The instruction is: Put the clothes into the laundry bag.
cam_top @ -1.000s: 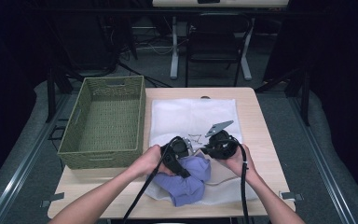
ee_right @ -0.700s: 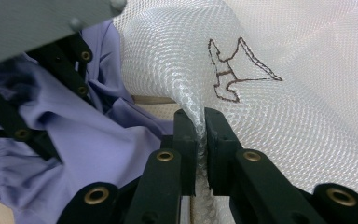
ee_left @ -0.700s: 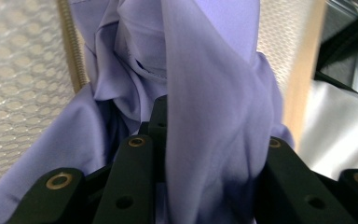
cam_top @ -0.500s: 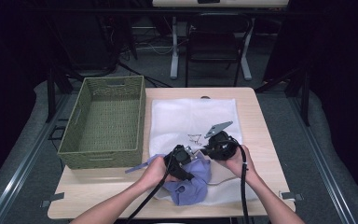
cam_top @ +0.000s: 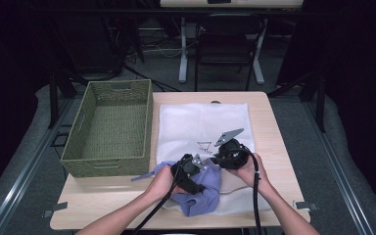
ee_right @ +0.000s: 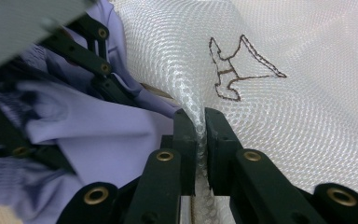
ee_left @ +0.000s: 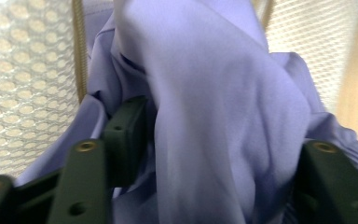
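So the left gripper (cam_top: pixel 190 169) jaws just spread, freeing the purple cloth (ee_left: pixel 223 116) mid-frame, while the right gripper (ee_right: pixel 201 135) pinches the mesh bag (ee_right: pixel 298 42) edge, so stuffing continues.

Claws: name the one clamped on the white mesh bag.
The right claw: shut on the white mesh bag. The left claw stands open around the lilac cloth.
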